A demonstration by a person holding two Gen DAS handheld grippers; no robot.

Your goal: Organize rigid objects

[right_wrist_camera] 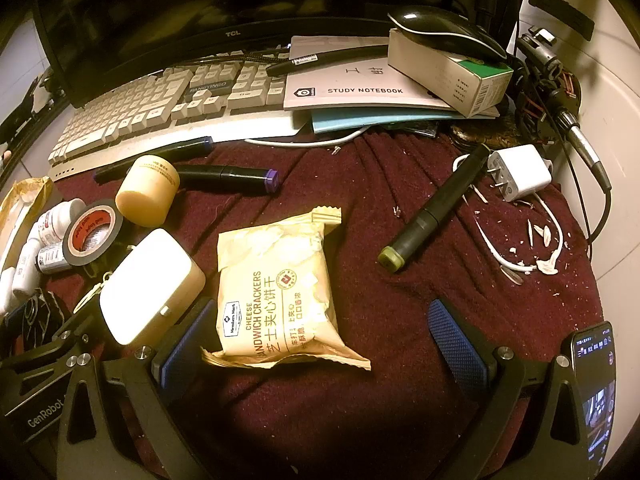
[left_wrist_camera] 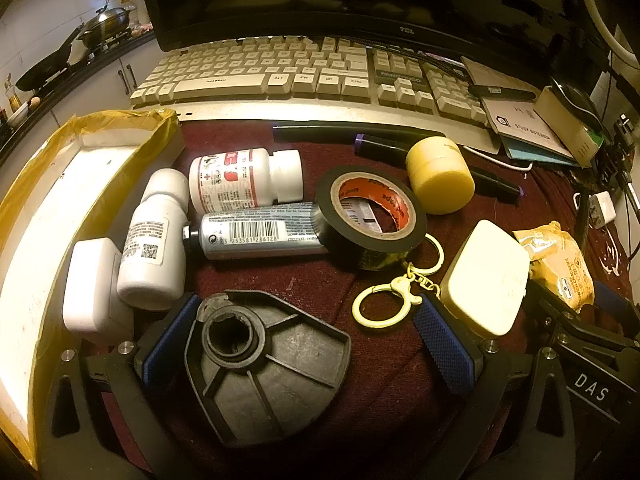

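Right tool (right_wrist_camera: 324, 344) agape, straddling cracker packet (right_wrist_camera: 276, 296).

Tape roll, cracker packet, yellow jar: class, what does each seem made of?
Tape roll: glossy black plastic film, probably vinyl, on a printed red core.
Cracker packet: thin crinkled plastic wrapper with a zigzag sealed edge.
Yellow jar: smooth, matte plastic, it seems.

Both grippers, left gripper (left_wrist_camera: 308, 346) and right gripper (right_wrist_camera: 326, 350): black frames, blue textured pads, silver screws; white "GenRobot" and "DAS" lettering.
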